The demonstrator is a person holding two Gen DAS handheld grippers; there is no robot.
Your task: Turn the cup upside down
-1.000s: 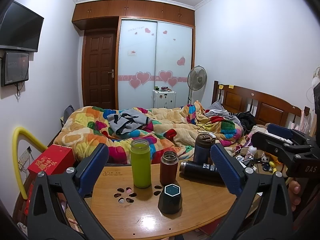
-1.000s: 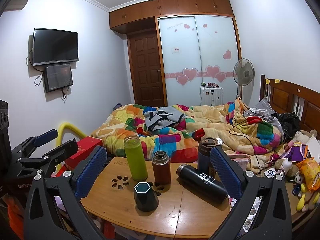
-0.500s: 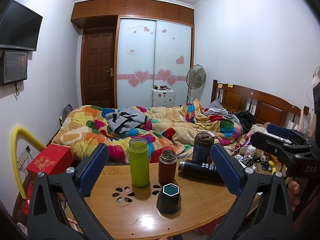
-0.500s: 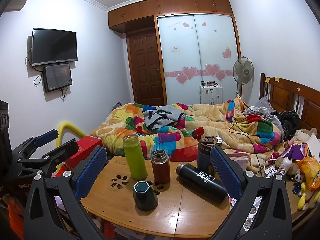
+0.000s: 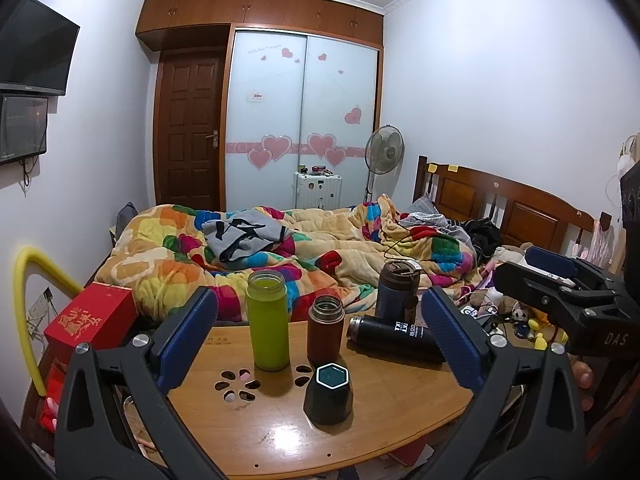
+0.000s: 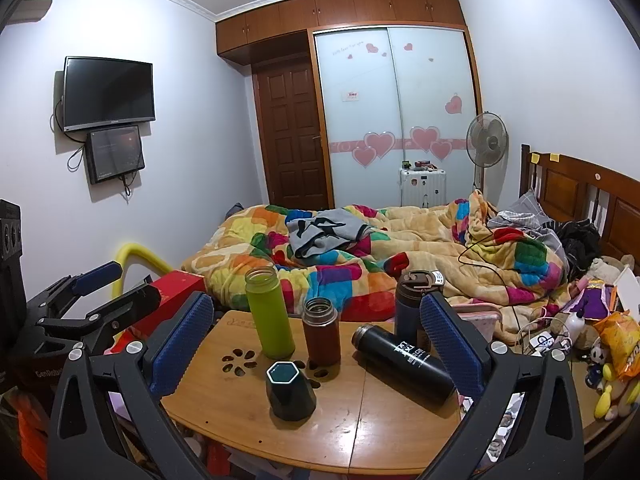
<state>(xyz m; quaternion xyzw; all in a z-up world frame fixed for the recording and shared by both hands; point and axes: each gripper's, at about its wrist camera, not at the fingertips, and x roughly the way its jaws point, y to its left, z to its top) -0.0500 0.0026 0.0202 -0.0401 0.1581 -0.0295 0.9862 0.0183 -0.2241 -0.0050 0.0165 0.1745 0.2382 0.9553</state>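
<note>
A dark green hexagonal cup (image 5: 329, 398) stands upright, mouth up, near the front of the small wooden table (image 5: 272, 436); it also shows in the right wrist view (image 6: 290, 390). My left gripper (image 5: 320, 340) is open and empty, held back from the table with the cup between and below its fingers. My right gripper (image 6: 314, 344) is open and empty, also behind the table edge. Each gripper shows at the side of the other's view: the right gripper (image 5: 560, 284) and the left gripper (image 6: 92, 296).
Behind the cup stand a lime green bottle (image 5: 267, 320), a brown flask (image 5: 325, 330) and a dark blue tumbler (image 5: 396, 294). A black bottle (image 5: 394, 338) lies on its side to the right. A bed with a colourful blanket (image 5: 280, 252) lies beyond; a red box (image 5: 90, 316) is left.
Both views have shifted slightly; the bottles and cup sit a little lower and left in frame. Nothing on the table moved, and both grippers stay open.
</note>
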